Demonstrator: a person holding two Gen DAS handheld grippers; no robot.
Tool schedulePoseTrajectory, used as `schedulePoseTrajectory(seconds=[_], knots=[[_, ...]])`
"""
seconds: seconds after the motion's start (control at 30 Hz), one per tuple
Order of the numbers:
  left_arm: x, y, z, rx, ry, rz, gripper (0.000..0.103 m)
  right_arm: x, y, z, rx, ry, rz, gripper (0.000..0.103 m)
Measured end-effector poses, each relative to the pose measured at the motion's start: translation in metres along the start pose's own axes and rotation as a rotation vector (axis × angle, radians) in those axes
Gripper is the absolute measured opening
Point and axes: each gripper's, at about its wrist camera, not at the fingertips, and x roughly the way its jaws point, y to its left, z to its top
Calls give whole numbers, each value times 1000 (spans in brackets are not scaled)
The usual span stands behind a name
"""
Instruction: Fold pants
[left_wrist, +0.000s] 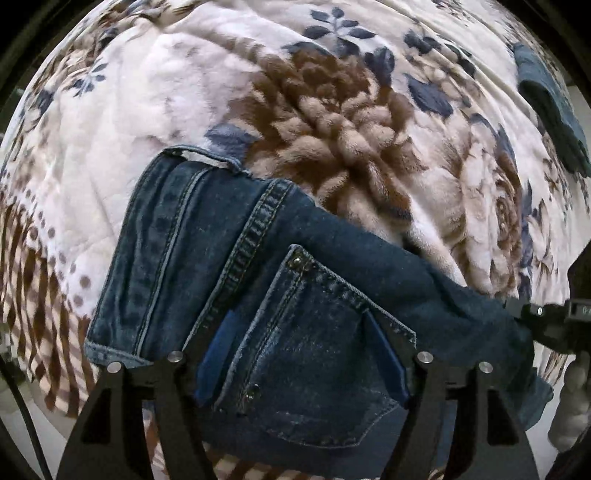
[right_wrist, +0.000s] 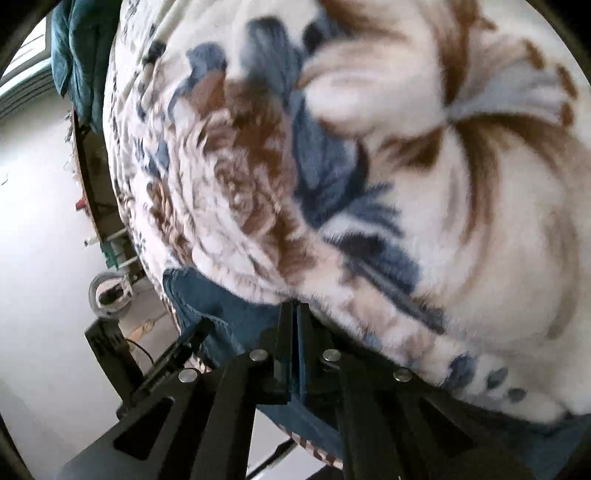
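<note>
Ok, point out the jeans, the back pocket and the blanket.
jeans (left_wrist: 177, 258): left wrist view, on the folded leg near the side seam.
back pocket (left_wrist: 317, 369): left wrist view, middle of the pocket panel.
blanket (left_wrist: 332, 122): left wrist view, on the brown flower.

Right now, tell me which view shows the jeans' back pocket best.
Left wrist view: the back pocket lies in full sight on the jeans, rivets and stitching sharp. The right wrist view shows only a blurred denim edge, no pocket.

Lighting: soft, even daylight, no glare. Left view sharp; right view motion-blurred across blanket (right_wrist: 369, 147). Fisheye bending, dark corners.
</note>
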Motion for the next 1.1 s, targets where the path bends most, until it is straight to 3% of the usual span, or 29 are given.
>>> schedulePoseTrajectory(seconds=[0.07, 0.13, 0.17, 0.2, 0.23, 0.27, 0.3, 0.33, 0.37, 0.4, 0.53, 0.6, 0.7, 0.77, 0.9, 0.97, 1.03, 1.1], knots=[[-13, -2, 0, -37, -9, -6, 71, -4, 4, 1, -20, 17, 16, 7], [-26, -6, -2, -59, -25, -31, 70, -14, 7, 0, -16, 10, 45, 29], [-34, -12, -2, -65, -34, -46, 70, -20, 8, 2, -27, 4, 59, 59], [-38, -16, 0, -66, -33, -56, 70, -22, 7, 5, -47, 3, 58, 77], [-40, -23, 3, -68, -15, -83, 70, -23, 11, 5, -89, 14, 53, 77], [-40, -27, 5, -72, 7, -105, 70, -17, 15, 3, -135, 47, 34, 76], [-38, -30, 9, -79, 31, -121, 70, -13, 17, 1, -173, 69, 3, 63], [-35, -35, 13, -90, 65, -144, 70, -5, 24, -5, -231, 75, -38, 46], [-32, -43, 16, -98, 87, -167, 70, -1, 29, -10, -277, 77, -75, 12], [-29, -48, 19, -104, 111, -181, 70, 7, 36, -16, -337, 80, -130, 9], [-19, -76, 30, -75, 206, -216, 70, -3, 56, -58, -524, -50, -207, 7], [-18, -93, 25, -11, 247, -220, 70, -10, 64, -79, -597, -121, -218, 7], [-10, -117, 18, 73, 324, -204, 70, -13, 73, -112, -715, -213, -222, 7], [6, -141, 15, 164, 386, -139, 70, -6, 78, -127, -745, -246, -211, 7], [28, -169, 1, 326, 412, -4, 70, -2, 79, -135, -768, -269, -190, 7], [32, -173, -3, 368, 385, 28, 56, -1, 79, -135, -784, -252, -172, 7], [33, -171, -5, 370, 371, 16, 47, 5, 74, -127, -756, -188, -139, 10], [30, -165, -8, 344, 353, -6, 45, -3, 64, -118, -693, -155, -74, 10]])
